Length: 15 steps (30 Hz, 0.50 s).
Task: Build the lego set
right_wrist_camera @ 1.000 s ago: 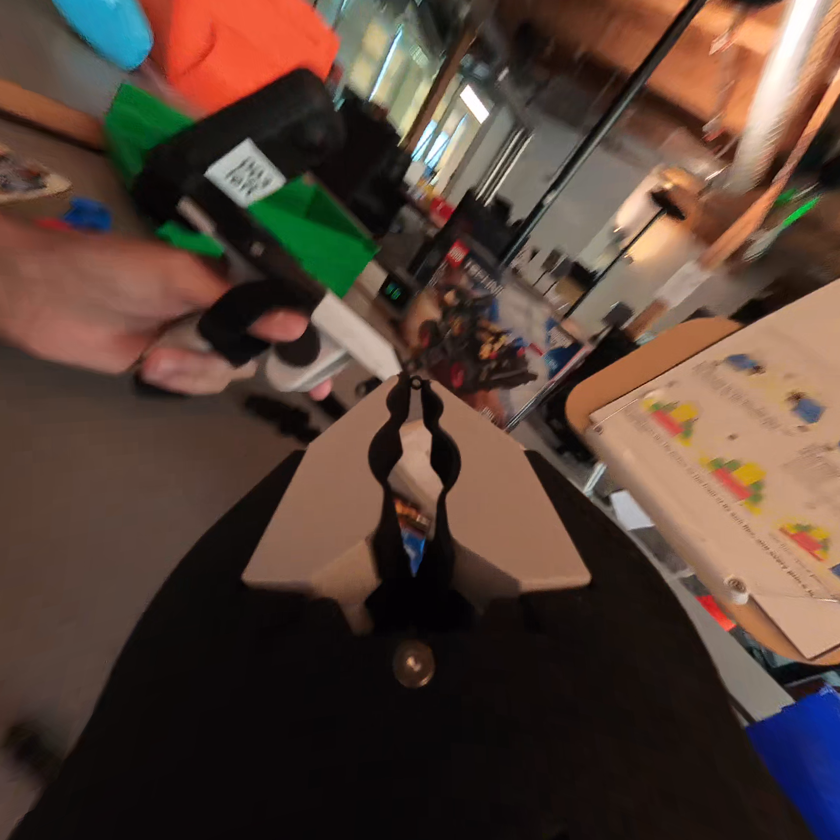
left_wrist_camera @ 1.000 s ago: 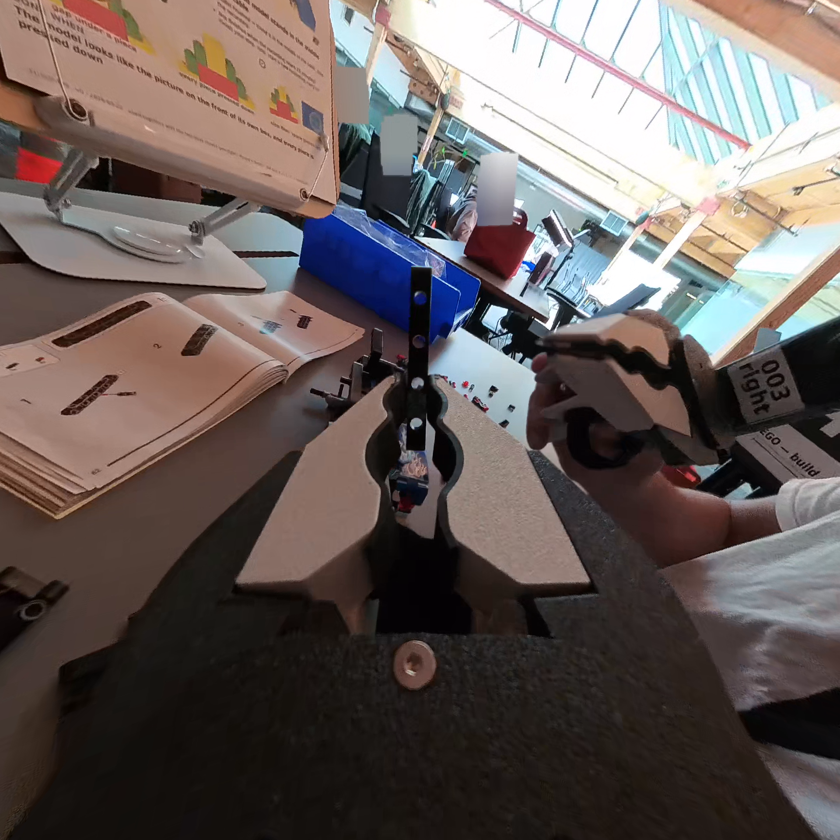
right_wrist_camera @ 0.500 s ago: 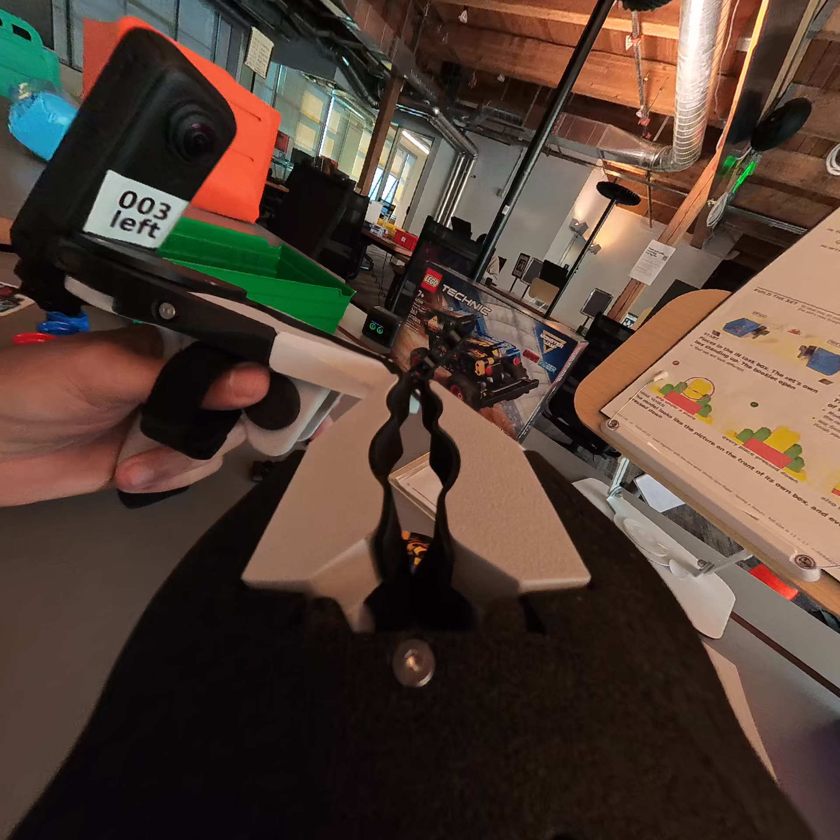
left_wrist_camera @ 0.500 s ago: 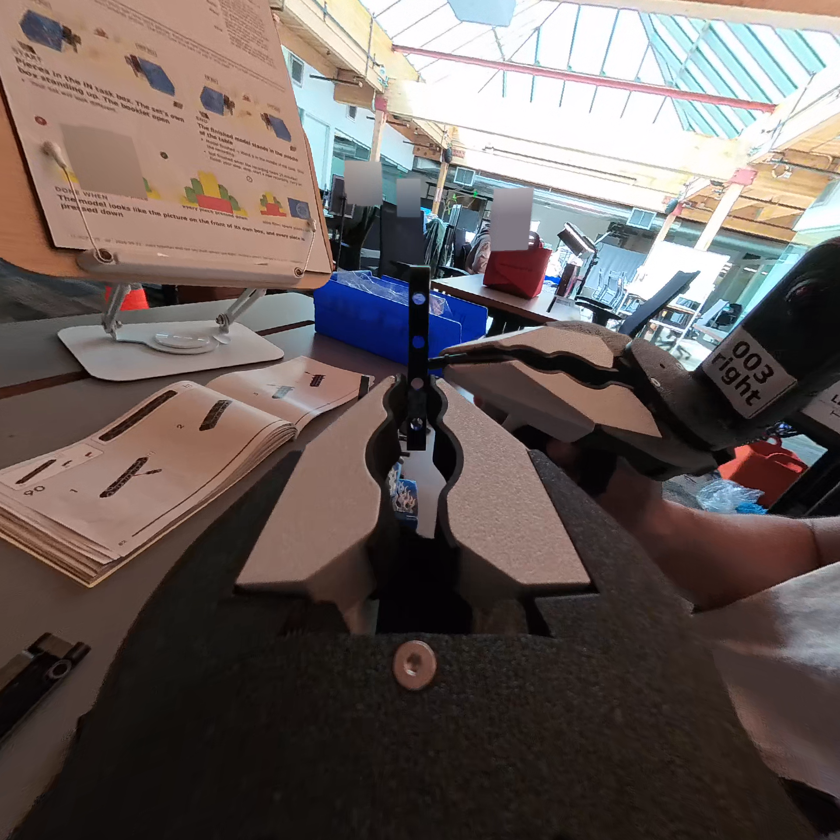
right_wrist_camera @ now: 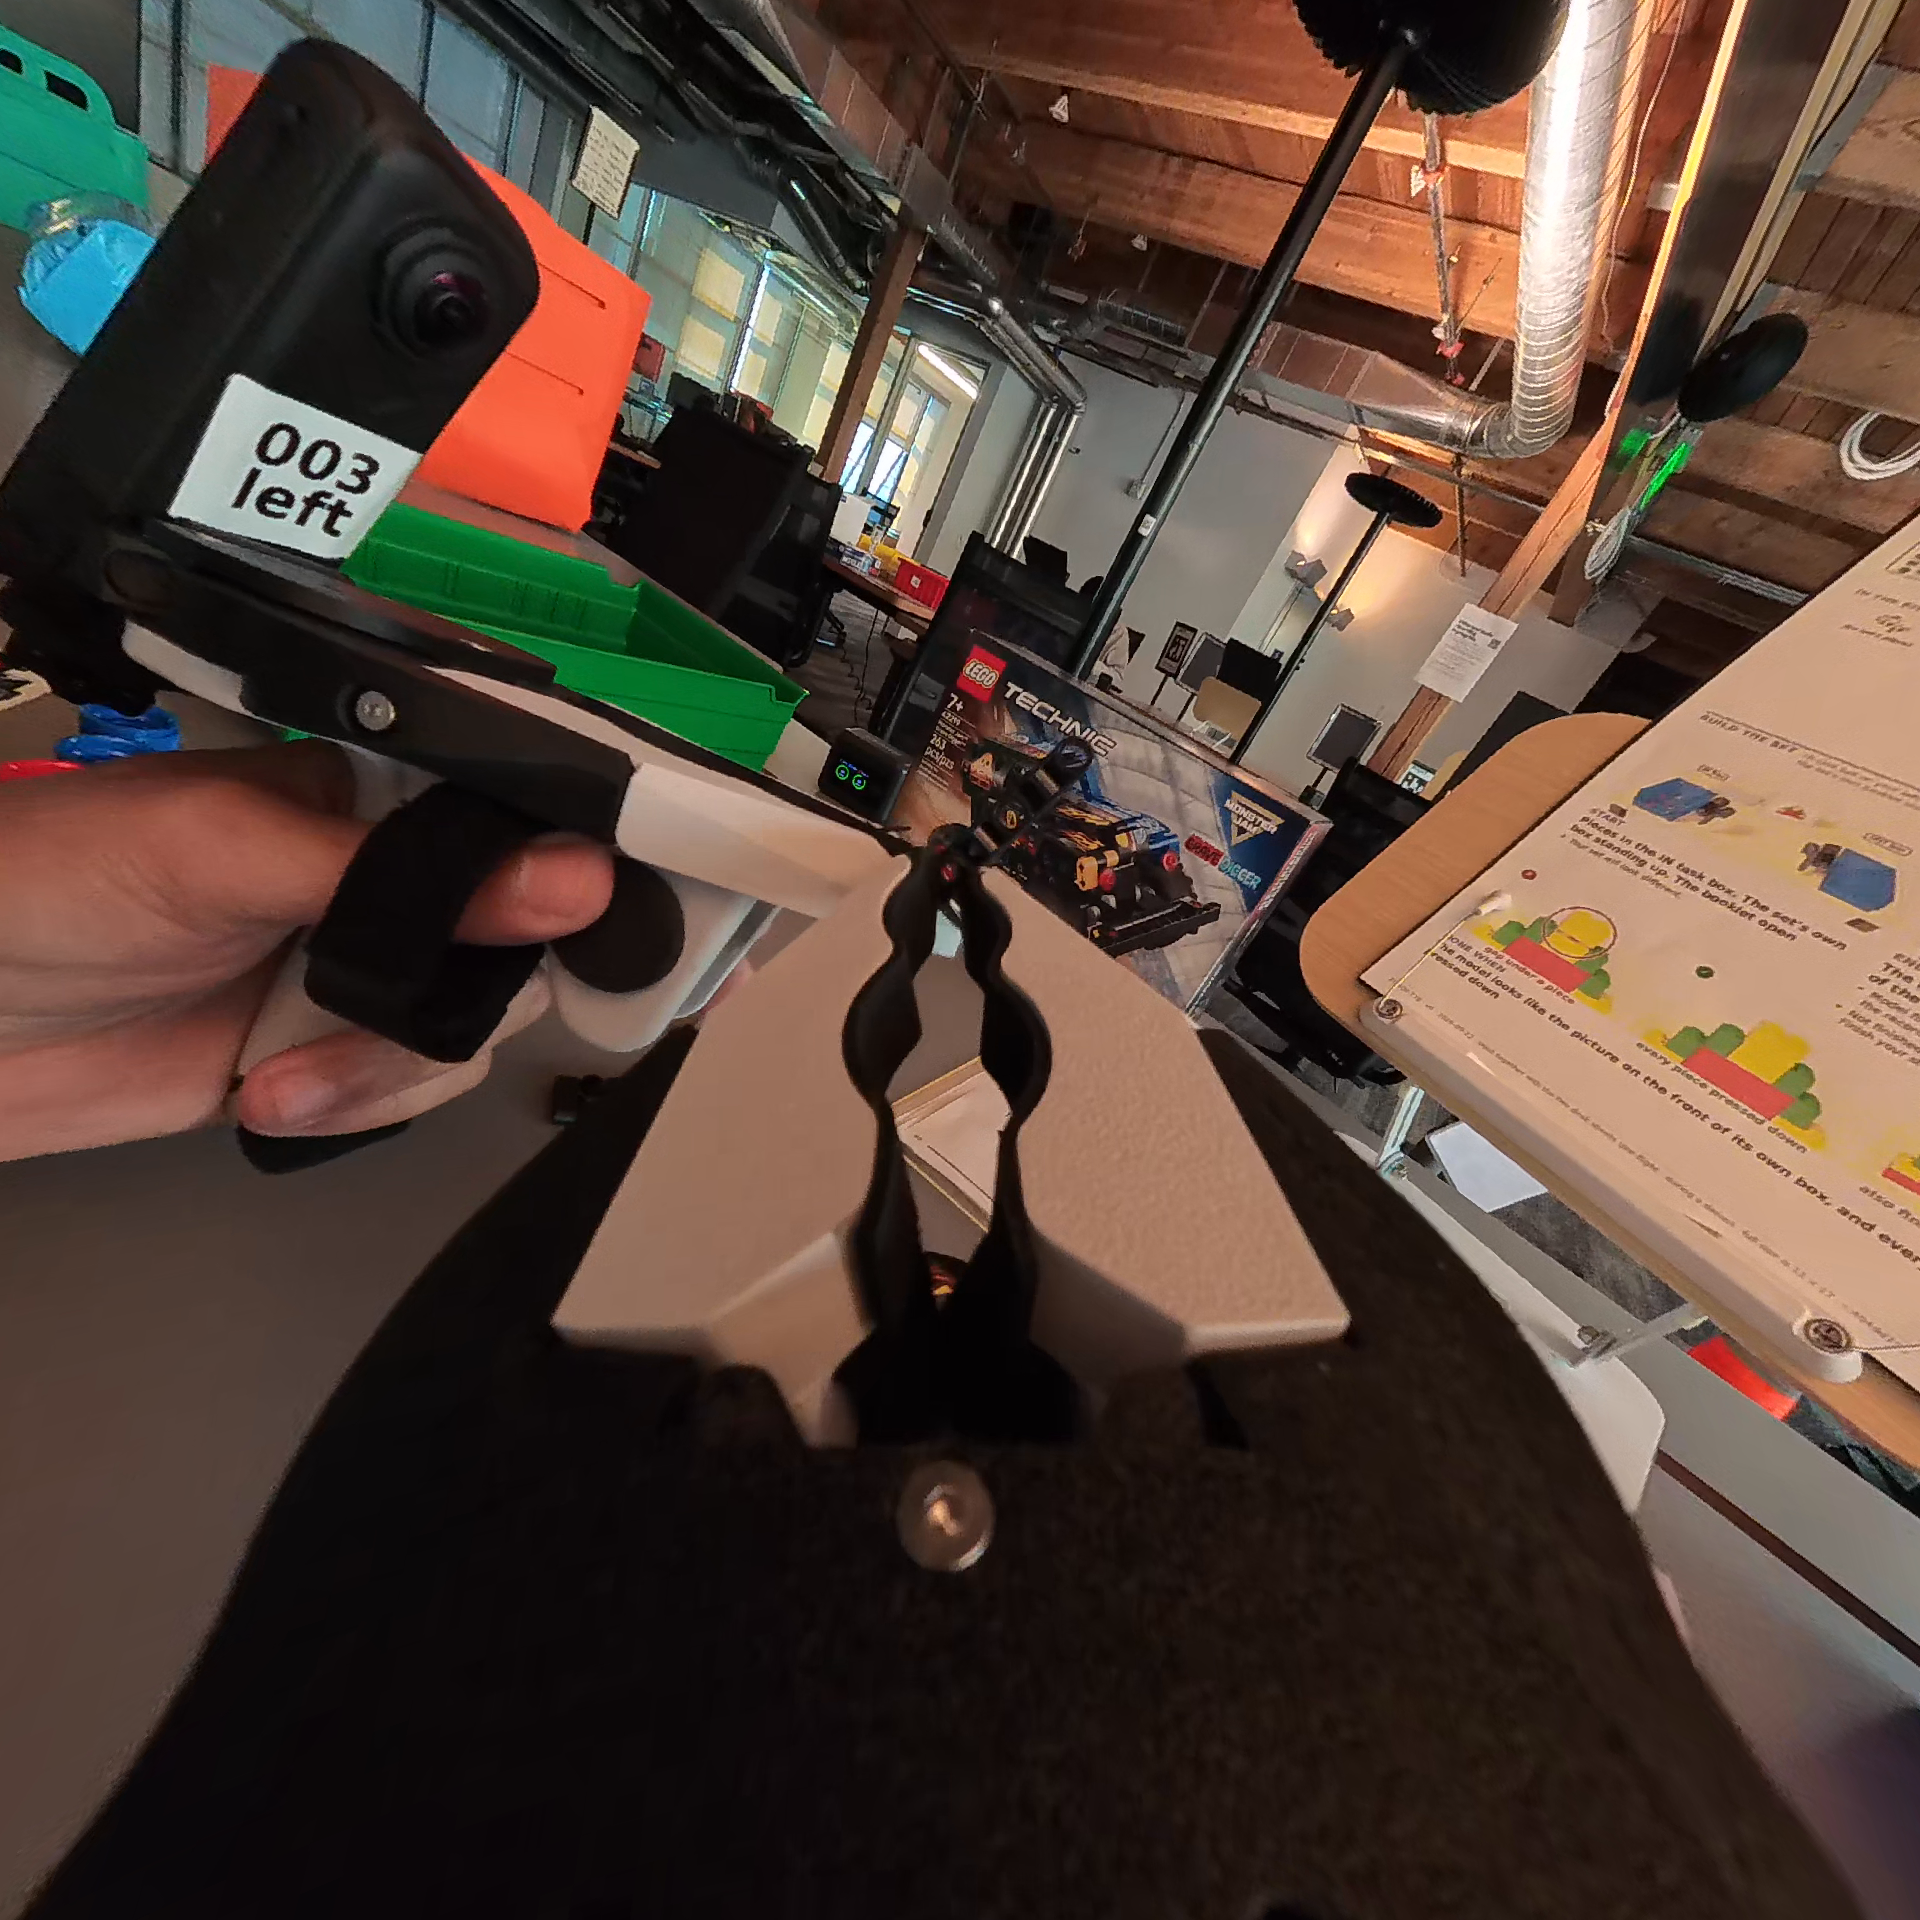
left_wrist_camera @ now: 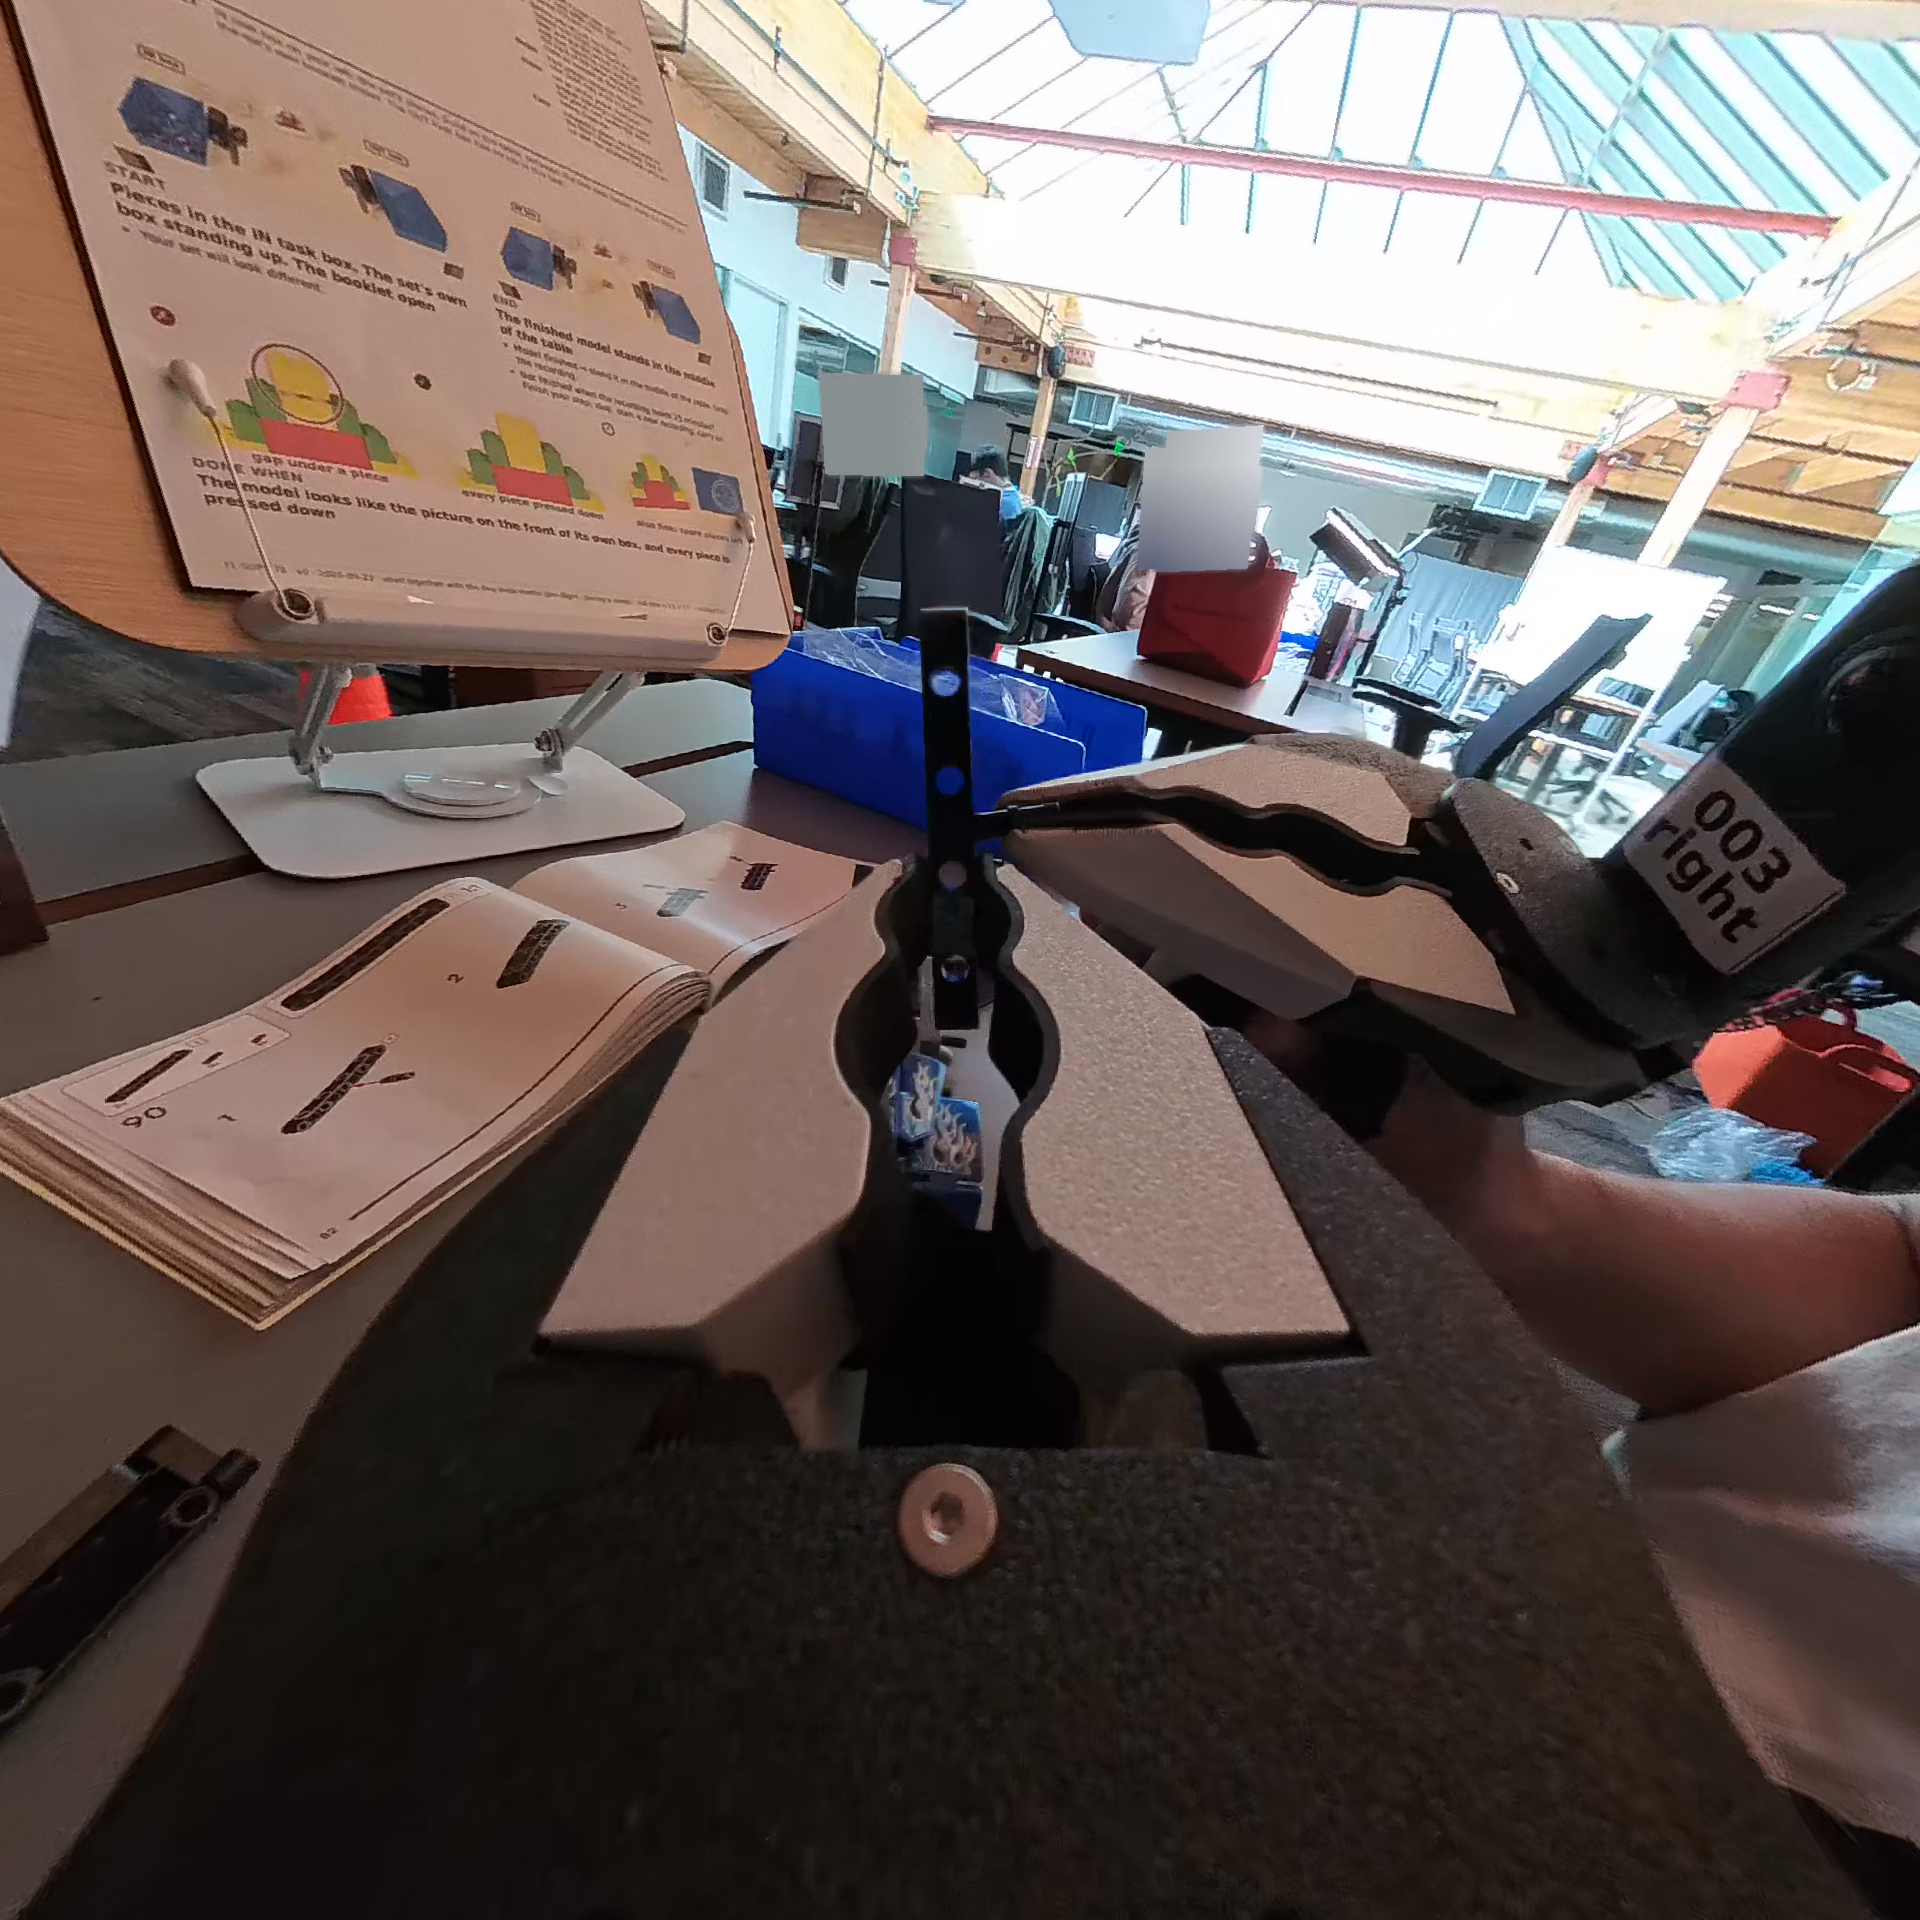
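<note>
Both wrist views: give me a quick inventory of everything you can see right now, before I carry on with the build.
Black beam: 1, black with holes, upright in the left gripper.
Instruction booklet: 1, white, open on the table's left.
Instruction sheet stand: 1, wooden board on a metal foot, behind the booklet.
Blue bin: 1, blue, behind the beam.
Red bag: 1, red, on a far table.
Set box: 1, printed, standing beyond the grippers.
Green trays: 2, stacked, left of the box.
Orange box: 1, behind the trays.
Left gripper: shut on the beam's lower part.
Right gripper: tips closed at the beam's side; a small piece there cannot be made out.
Hand: holds the left gripper.
</note>
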{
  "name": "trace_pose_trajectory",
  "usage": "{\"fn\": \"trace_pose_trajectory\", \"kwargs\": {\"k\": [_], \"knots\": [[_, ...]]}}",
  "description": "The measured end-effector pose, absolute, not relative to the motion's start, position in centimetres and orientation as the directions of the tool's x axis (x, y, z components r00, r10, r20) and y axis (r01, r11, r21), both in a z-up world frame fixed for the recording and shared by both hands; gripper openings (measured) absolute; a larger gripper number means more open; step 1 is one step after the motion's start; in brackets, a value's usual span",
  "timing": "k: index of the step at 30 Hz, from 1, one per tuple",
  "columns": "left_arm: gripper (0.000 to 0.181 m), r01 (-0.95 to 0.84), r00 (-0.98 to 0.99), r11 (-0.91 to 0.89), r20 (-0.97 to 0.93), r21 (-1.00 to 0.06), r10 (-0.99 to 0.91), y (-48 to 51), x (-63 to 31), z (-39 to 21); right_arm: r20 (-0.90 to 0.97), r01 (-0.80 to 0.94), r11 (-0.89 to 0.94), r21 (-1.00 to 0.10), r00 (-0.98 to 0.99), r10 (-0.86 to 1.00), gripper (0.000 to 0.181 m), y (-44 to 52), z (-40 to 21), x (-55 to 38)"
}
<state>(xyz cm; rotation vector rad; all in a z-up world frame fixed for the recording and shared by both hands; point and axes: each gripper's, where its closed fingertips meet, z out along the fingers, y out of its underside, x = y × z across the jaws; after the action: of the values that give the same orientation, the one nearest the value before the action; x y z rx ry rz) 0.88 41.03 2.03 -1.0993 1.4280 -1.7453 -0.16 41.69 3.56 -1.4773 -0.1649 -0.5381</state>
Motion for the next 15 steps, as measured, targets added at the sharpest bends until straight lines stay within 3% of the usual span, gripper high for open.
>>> {"fn": "trace_pose_trajectory", "kwargs": {"k": [8, 15], "knots": [[0.006, 0.031, -0.399, -0.2, 0.171, -0.979, -0.901, 41.0, 1.1, 1.9, 0.21, 0.236, 0.105, -0.966, 0.955, -0.212, 0.004, 41.8, 3.4, 0.1], [0.006, -0.057, -0.547, -0.45, 0.405, -0.891, -0.732, 39.8, 0.6, 2.9, 0.372, 0.42, 0.135, -0.898, 0.885, -0.279, 0.004, 40.9, 4.3, -0.4]]}}
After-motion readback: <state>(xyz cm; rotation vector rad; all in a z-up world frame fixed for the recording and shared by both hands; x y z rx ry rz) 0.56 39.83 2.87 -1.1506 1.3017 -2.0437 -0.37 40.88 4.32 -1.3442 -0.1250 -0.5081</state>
